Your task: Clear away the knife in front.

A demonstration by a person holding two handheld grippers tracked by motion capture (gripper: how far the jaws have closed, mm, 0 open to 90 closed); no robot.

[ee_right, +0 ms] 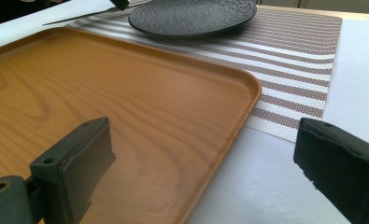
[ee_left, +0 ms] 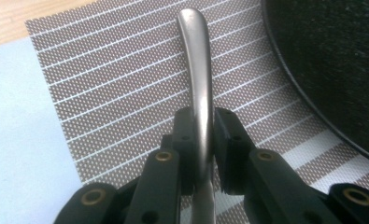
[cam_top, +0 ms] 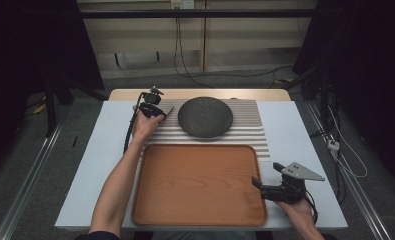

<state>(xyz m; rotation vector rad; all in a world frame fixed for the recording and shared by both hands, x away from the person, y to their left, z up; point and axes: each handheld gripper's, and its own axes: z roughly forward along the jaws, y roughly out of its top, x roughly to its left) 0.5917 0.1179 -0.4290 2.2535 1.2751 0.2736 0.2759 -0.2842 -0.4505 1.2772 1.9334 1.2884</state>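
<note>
Left claw (ee_left: 202, 140) around steel handle (ee_left: 198, 70), pointing lengthwise away.

Left fingers (ee_left: 203, 154) clamped, right fingers (ee_right: 79, 163) apart

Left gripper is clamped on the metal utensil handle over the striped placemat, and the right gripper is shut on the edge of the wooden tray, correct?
Not quite. The right gripper is open: the right gripper view shows its jaws standing wide apart over the corner of the wooden tray, gripping nothing. The left gripper is indeed clamped on the metal utensil handle over the striped placemat.

No legible text, labels, brands or nos. anywhere.
</note>
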